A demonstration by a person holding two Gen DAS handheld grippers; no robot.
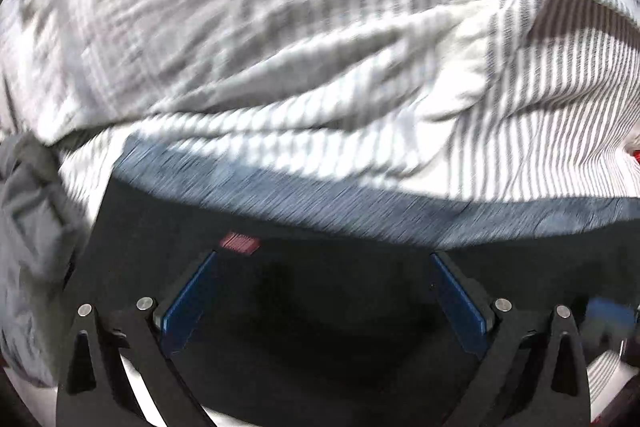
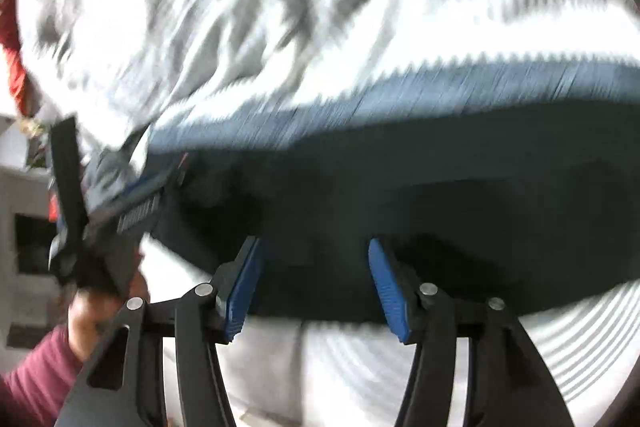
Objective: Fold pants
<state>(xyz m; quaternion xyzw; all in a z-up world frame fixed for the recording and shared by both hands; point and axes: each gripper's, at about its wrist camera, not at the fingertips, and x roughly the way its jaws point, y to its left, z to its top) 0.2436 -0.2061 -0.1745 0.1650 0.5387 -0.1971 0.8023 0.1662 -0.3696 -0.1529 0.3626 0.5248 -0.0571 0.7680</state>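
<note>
Across the lower half of both views lay the dark pants (image 1: 320,291) on a striped sheet (image 1: 520,107). The left gripper (image 1: 324,259) stood with fingers wide apart over them; the right gripper (image 2: 314,247) too was parted, clamping nothing, the cloth between its blue pads (image 2: 244,287).

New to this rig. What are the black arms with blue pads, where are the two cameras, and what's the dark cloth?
No robot: a person holds a two-finger gripper in each hand, each with a fisheye camera looking along its fingers. The left wrist view shows the left gripper, blue pads apart. The right wrist view shows the right gripper, also apart, plus the left gripper and the hand holding it. The dark pants lie on striped bedding. Both pairs of jaws straddle the pants; neither visibly presses them. The pictures are motion-blurred.
</note>
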